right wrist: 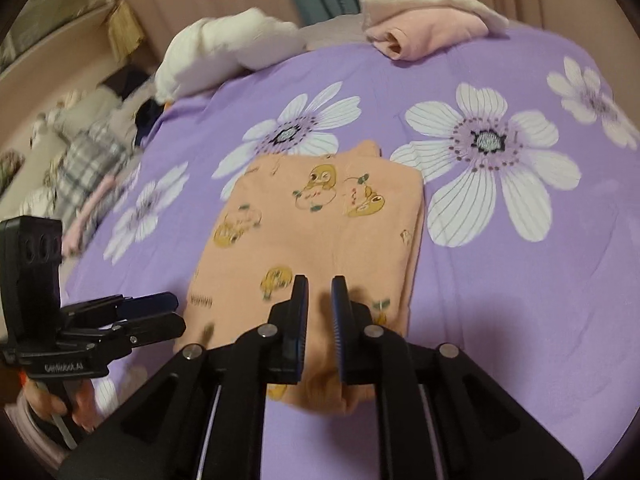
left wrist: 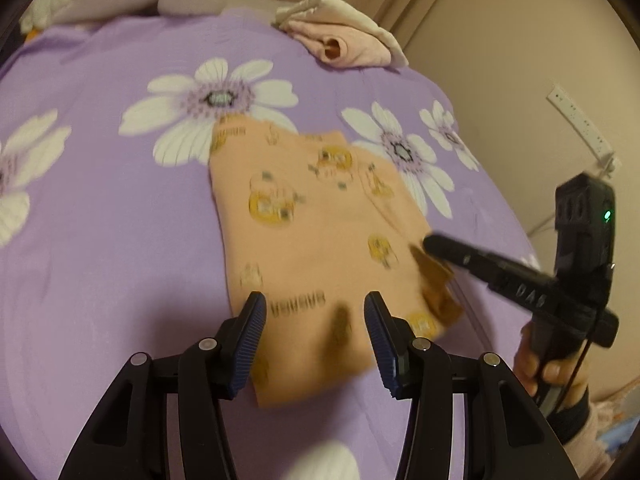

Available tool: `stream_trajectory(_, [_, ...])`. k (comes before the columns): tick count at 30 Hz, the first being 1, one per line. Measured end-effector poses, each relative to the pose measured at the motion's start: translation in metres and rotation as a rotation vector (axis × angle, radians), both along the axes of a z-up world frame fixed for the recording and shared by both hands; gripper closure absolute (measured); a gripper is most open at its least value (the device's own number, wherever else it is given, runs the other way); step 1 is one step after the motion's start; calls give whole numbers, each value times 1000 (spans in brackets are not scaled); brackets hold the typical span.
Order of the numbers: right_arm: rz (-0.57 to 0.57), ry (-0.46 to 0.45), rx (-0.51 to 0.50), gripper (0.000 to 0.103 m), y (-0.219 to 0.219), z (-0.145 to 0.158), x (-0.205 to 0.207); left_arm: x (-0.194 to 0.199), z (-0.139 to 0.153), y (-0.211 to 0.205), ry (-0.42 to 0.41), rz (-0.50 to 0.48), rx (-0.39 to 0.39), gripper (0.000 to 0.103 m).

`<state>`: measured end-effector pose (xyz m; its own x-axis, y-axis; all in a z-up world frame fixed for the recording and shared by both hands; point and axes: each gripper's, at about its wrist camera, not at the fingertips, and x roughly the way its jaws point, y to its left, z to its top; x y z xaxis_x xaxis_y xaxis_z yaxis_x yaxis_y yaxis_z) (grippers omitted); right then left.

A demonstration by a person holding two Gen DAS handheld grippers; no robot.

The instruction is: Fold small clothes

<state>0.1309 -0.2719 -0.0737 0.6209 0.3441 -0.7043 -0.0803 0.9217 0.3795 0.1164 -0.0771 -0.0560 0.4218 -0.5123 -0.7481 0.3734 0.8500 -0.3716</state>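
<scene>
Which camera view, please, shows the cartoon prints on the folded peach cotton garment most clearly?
The right wrist view: the folded peach cotton garment lies centred there, its far duck-like prints fairly sharp. The left wrist view shows the same garment motion-blurred, prints smeared into yellow blobs, with the right gripper at its right edge.

A peach cartoon-print garment (right wrist: pixel 316 236) lies folded flat on the purple flowered bedsheet (right wrist: pixel 500 280).

Peach garment (right wrist: pixel 320 240) with yellow cartoon prints; purple bedsheet (right wrist: pixel 500 300) with white flowers; pale pink clothes (right wrist: pixel 424 36) at 12 o'clock.
</scene>
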Motion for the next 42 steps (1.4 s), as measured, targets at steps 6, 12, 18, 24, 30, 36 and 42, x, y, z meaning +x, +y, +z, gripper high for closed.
stream_trajectory(6, [-65,63,151,97,-23,-36,-6,27,-21,-7,25,7,82,54])
stream_trajectory(12, [-60,34,133,92,-26,-25,-26,28,-10,-10,-15,9,99,54])
stream_trajectory(18, [2,-67,148,87,-10,-5,-40,49,-1,-24,-64,17,116,54])
stream_trajectory(24, [26,-56,94,87,2,-15,-35,72,-10,-41,-75,8,162,54])
stream_trajectory(30, [20,-33,74,91,2,-30,-33,86,-27,-47,-55,-1,195,54])
stream_trajectory(36, [18,-31,94,91,0,-31,-33,83,-22,-45,-50,8,186,54])
stream_trajectory(42, [10,-82,107,88,1,-19,-42,48,-9,-35,-78,-9,151,54])
